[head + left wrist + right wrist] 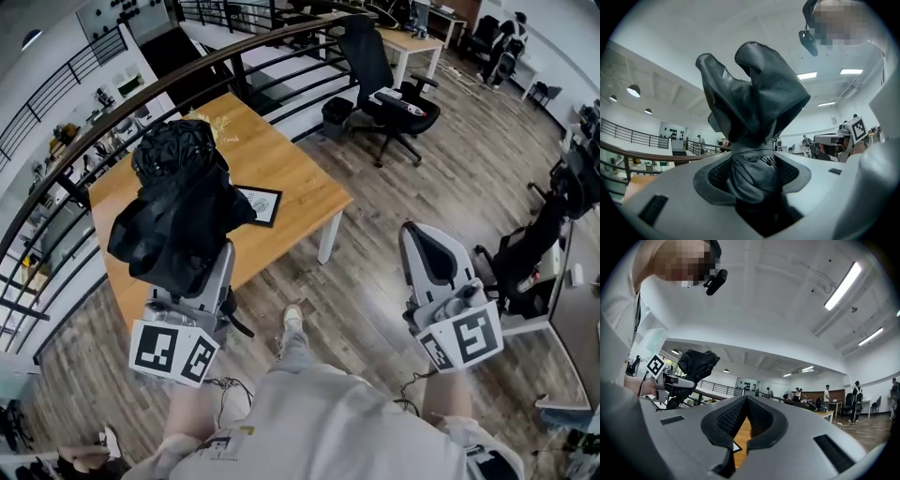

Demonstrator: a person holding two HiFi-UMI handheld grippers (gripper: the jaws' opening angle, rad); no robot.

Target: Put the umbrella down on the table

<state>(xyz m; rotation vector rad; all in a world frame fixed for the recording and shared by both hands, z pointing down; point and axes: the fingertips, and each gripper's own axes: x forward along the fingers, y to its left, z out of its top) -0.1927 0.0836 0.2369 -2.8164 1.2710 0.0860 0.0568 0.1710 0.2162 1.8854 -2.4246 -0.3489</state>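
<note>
Wooden table (300, 178) near left gripper (752, 174) clamping black umbrella (178, 206).

No legible text, label or number in view

**A:** Where's the umbrella (178, 202)?

**B:** Between the jaws of the left gripper (753, 165), above the near left part of the table (305, 183).

**A:** Anything on the table?

**B:** A frame (259, 203), lying flat just right of the umbrella.

**A:** And the right gripper (424, 236)?

**B:** Well to the right, off the table and over the floor (375, 272) (a foot (292, 319) stands between the two grippers).

**A:** Behind the table?

**B:** A railing (94, 131) runs along its left and far sides. A chair (386, 84) stands beyond its far right corner, with a bin (336, 114) just left of the chair.
</note>
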